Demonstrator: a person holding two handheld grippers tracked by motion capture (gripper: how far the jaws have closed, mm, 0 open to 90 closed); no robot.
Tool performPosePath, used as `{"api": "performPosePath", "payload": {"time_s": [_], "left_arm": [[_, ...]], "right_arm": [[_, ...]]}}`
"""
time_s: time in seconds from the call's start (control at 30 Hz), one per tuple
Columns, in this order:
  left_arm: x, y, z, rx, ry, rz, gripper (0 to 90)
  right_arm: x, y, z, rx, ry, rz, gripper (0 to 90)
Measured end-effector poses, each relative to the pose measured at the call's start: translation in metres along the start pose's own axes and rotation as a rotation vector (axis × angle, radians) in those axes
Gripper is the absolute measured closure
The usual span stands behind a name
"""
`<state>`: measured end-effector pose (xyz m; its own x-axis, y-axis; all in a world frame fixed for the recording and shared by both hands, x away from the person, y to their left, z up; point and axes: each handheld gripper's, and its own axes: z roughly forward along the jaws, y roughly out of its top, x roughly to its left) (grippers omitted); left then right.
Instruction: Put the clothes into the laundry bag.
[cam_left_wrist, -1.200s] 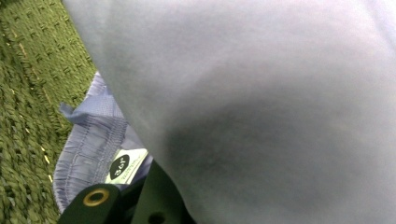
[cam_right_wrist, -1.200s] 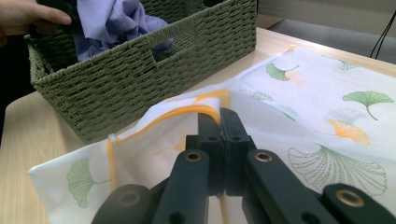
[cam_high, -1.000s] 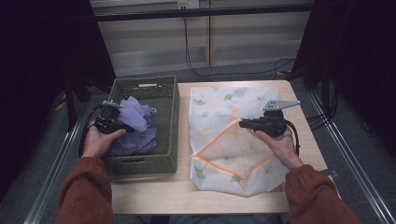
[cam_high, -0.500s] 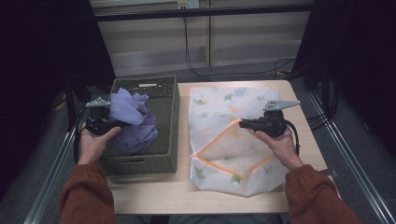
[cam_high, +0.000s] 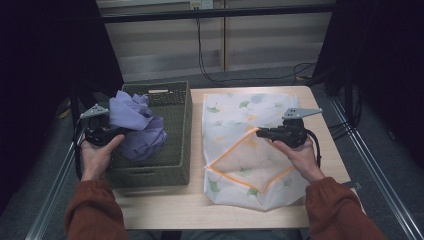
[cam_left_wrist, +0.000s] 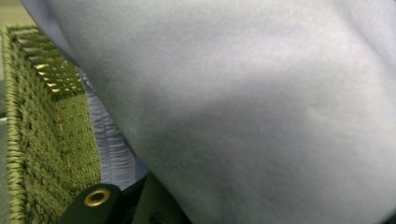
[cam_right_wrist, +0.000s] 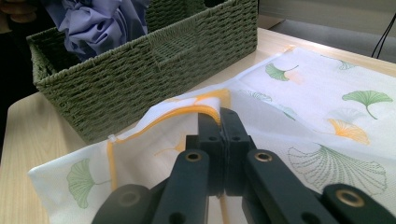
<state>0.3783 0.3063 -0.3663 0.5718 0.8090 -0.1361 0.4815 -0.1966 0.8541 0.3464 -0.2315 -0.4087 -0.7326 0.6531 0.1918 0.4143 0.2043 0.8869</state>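
A crumpled lavender cloth (cam_high: 136, 126) hangs over the left side of a green woven basket (cam_high: 182, 131), with its lower part still inside. My left gripper (cam_high: 119, 132) is shut on the cloth at its left edge. In the left gripper view the cloth (cam_left_wrist: 257, 116) covers most of the picture and drapes over the jaws, with the basket wall (cam_left_wrist: 37, 116) behind. A white bag (cam_high: 245, 112) printed with ginkgo leaves lies flat to the right of the basket. My right gripper (cam_high: 259, 133) (cam_right_wrist: 219, 119) is shut on the bag's orange-trimmed mouth edge (cam_right_wrist: 187, 112), lifting it slightly.
The basket (cam_right_wrist: 154, 60) stands close to the left of the bag (cam_right_wrist: 327, 102) on a light wooden table (cam_high: 165, 205). Metal rails run along both table sides. Cables lie on the floor behind the table's far edge.
My left hand has lifted the lavender cloth up and toward the basket's left rim. The right hand and the bag have stayed put.
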Motion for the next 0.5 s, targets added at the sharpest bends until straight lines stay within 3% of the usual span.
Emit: {"api": "performPosePath", "payload": {"time_s": [0.17, 0.3, 0.5], "left_arm": [[-0.005, -0.001, -0.007, -0.085, 0.014, 0.026, 75.7], [-0.006, -0.001, -0.013, -0.135, 0.018, 0.017, 75.7], [-0.01, 0.002, -0.017, -0.169, 0.023, 0.029, 75.6]], "right_arm": [[0.0, 0.0, 0.0, -0.001, 0.001, 0.002, 89.8], [0.0, 0.0, -0.001, -0.005, 0.0, 0.003, 89.8], [0.0, 0.0, -0.001, -0.005, 0.001, 0.002, 89.8]]}}
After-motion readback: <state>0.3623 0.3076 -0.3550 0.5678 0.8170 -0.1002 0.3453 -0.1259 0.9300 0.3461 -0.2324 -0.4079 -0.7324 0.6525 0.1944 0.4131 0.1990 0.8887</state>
